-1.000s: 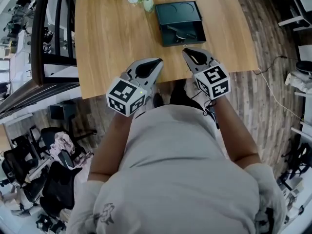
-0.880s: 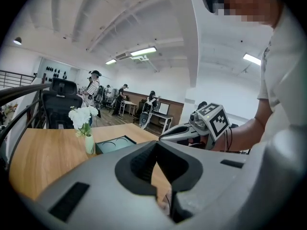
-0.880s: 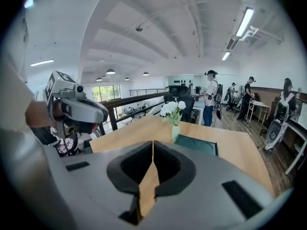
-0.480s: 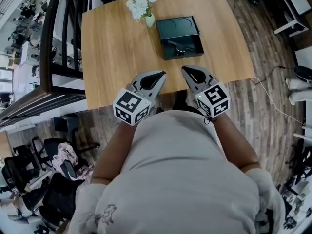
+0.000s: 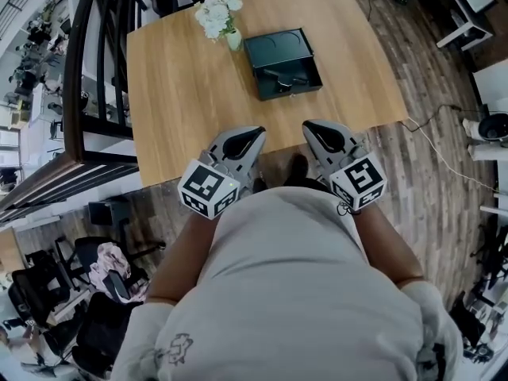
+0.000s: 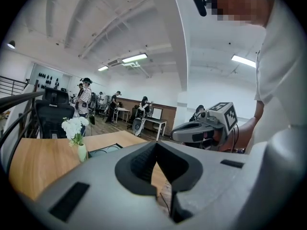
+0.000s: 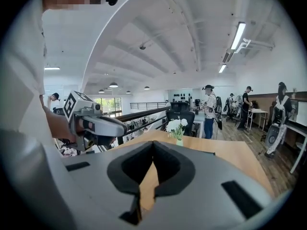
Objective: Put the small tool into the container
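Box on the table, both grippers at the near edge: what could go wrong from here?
1. The vase stands close by the box's far left corner; a reach with the left gripper could tip it.
2. The left gripper and the right gripper both have their jaws together and hold nothing, and something small seems to lie in the box already. Another grab there might drag it out or push the box across the table.

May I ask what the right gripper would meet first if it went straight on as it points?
Probably nothing soon: the right gripper points roughly level over the table. The flower vase stands nearest its line, though depth is unclear.
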Motion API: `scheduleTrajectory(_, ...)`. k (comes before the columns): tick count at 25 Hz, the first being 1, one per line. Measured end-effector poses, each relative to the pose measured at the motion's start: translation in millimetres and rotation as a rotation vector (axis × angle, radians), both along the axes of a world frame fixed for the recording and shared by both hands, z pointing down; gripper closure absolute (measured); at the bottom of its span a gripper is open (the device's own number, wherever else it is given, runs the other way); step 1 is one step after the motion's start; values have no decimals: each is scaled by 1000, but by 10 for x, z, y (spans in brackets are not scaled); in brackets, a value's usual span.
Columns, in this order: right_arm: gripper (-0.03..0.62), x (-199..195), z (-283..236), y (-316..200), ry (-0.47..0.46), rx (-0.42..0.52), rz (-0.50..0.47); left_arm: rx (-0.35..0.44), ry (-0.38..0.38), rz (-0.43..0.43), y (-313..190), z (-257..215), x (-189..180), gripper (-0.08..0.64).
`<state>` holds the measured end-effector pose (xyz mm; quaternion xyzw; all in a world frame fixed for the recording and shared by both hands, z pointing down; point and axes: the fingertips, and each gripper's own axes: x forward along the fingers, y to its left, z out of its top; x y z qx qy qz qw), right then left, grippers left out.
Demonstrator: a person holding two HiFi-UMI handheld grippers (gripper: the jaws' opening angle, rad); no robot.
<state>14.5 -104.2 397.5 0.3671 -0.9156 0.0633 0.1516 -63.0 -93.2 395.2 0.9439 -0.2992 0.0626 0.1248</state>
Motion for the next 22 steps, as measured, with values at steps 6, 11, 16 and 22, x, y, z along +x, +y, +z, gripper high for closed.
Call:
scheduleTrajectory(6,588,255,-48,66,-18,4,-12,10,-21,-20,77,-43,139,555)
scheduleTrajectory(11,588,583,-172,-17,-39,27,-31,13,-34,-52,26,-79,411,555)
scheduleTrajectory(16,588,944,-217,-2,-52,26,-79,15,-52,-90,19,-114,771,555)
scheduleTrajectory(22,588,1280,-214,24,-50,28,-155,38,-66,-145,101,-208,1166,555)
